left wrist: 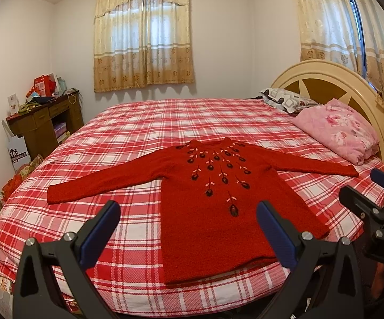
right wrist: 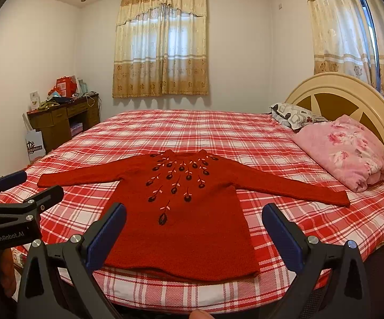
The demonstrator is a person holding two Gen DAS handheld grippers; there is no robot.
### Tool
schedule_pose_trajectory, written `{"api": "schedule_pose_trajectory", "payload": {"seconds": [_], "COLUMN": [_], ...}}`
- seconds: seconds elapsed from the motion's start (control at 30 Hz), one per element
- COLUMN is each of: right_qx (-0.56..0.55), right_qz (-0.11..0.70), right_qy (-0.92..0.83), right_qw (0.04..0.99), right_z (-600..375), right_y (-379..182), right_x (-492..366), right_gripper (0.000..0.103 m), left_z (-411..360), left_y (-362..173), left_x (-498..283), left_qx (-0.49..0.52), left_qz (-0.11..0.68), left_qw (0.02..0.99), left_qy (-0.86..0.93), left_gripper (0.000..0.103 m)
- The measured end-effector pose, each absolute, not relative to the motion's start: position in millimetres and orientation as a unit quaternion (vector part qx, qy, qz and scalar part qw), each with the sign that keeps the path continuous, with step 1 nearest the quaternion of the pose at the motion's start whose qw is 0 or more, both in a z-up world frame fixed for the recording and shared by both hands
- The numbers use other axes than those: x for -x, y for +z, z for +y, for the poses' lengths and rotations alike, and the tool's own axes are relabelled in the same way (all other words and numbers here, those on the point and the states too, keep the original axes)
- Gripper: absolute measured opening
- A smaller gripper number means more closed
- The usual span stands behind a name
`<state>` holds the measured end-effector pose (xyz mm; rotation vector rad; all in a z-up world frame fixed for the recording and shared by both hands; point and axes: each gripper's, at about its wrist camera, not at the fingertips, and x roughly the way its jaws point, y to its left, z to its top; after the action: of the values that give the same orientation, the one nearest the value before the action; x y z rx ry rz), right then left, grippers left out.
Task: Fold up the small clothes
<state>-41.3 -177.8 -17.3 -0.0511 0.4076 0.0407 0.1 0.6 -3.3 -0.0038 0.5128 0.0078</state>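
Observation:
A red knitted sweater (left wrist: 213, 212) with dark embroidered flowers lies flat, face up, on the red-and-white checked bed (left wrist: 138, 133), both sleeves spread out, hem toward me. It also shows in the right wrist view (right wrist: 184, 226). My left gripper (left wrist: 189, 228) is open and empty, held above the bed's near edge in front of the hem. My right gripper (right wrist: 194, 231) is open and empty, also in front of the hem. The right gripper shows at the right edge of the left wrist view (left wrist: 378, 202); the left gripper shows at the left edge of the right wrist view (right wrist: 13, 199).
A pink floral quilt (left wrist: 338, 130) and a patterned pillow (left wrist: 285, 99) lie by the cream headboard (left wrist: 324, 79) at right. A cluttered brown desk (left wrist: 45, 122) stands at the far left wall. Curtained windows are behind the bed.

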Motion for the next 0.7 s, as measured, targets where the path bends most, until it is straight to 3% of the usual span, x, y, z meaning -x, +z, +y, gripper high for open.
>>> {"api": "schedule_pose_trajectory", "payload": {"seconds": [0.7], "right_qx": [0.024], "right_qz": [0.204], "right_qy": [0.023], "right_qw": [0.978], "right_z": [-176.7], "right_y": [-19.5], "right_x": [40.0], "right_gripper": [0.102], "left_z": [7.2], "left_y": [-7.4], "left_x": [-0.4], "left_qx": [0.012], "left_qz": [0.257], "left_qw": [0.966], "left_qy": [0.006], "left_gripper": [0.103]}}
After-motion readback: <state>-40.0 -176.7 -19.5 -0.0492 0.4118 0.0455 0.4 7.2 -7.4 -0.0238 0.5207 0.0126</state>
